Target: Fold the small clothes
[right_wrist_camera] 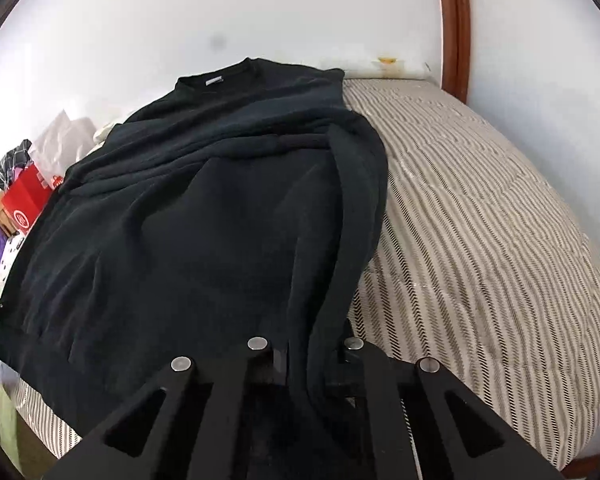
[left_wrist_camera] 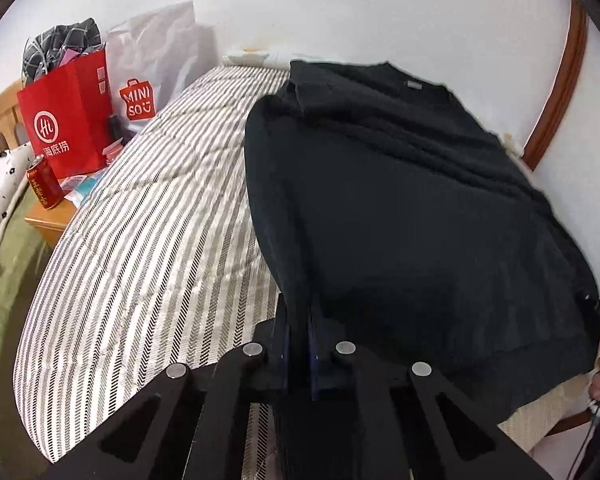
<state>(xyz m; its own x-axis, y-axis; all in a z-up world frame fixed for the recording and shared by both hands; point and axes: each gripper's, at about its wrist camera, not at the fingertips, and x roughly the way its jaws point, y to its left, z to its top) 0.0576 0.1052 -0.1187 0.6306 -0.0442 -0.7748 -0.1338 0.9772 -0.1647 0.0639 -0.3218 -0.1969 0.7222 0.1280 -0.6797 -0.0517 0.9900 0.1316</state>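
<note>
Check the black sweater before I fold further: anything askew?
Yes. On the black sweater, the right sleeve lies folded inward along its edge, bunched in ridges below the collar. Both hand-held grippers pinch the near hem. Nothing is spilled or damaged.

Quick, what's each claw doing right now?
Left gripper: shut on the black sweatshirt hem.
Right gripper: shut on the same sweatshirt's hem.

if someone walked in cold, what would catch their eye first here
The big black sweater spread over the striped bed cover dominates both views, its collar toward the white wall and its sleeves folded in across the body. Near its hem, the left hand-held gripper and right hand-held gripper are each shut on a bottom corner of the fabric. Beyond the bed's left side, a bright red paper bag and a red can stand on a wooden bedside table.
</note>
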